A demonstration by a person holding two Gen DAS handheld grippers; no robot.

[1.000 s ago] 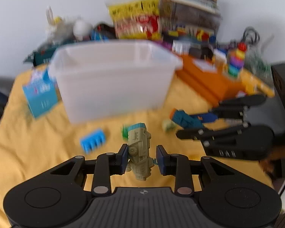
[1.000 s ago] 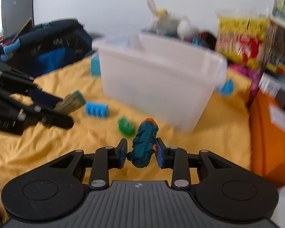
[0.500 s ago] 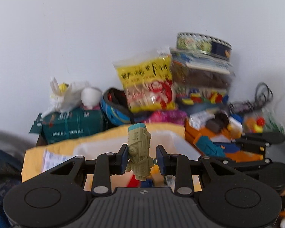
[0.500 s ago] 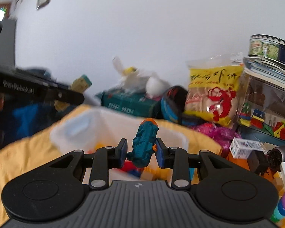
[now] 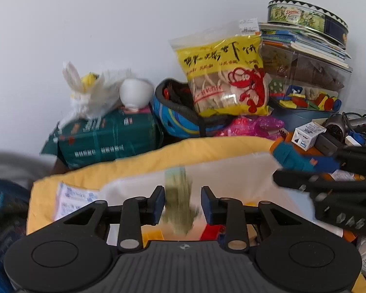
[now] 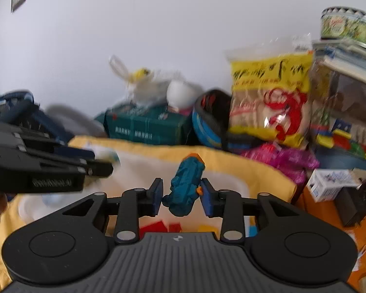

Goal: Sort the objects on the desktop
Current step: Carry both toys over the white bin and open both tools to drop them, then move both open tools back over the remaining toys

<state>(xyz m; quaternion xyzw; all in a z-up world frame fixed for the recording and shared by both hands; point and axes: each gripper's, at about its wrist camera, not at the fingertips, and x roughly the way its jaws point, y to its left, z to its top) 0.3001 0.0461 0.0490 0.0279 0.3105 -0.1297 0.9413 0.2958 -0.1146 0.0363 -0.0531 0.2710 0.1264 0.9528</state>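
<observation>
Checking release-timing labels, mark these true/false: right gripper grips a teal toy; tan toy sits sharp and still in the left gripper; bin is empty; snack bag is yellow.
1. True: the right gripper is shut on the teal toy.
2. False: the tan toy is smeared vertically between the sharply focused fingers of the left gripper.
3. False: the bin holds red pieces and yellow ones.
4. True: the snack bag is yellow.

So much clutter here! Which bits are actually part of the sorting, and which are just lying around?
In the job: tan toy, teal toy, white bin, left gripper, right gripper.

Just lying about: snack bag, helmet, round tin, green package.
</observation>
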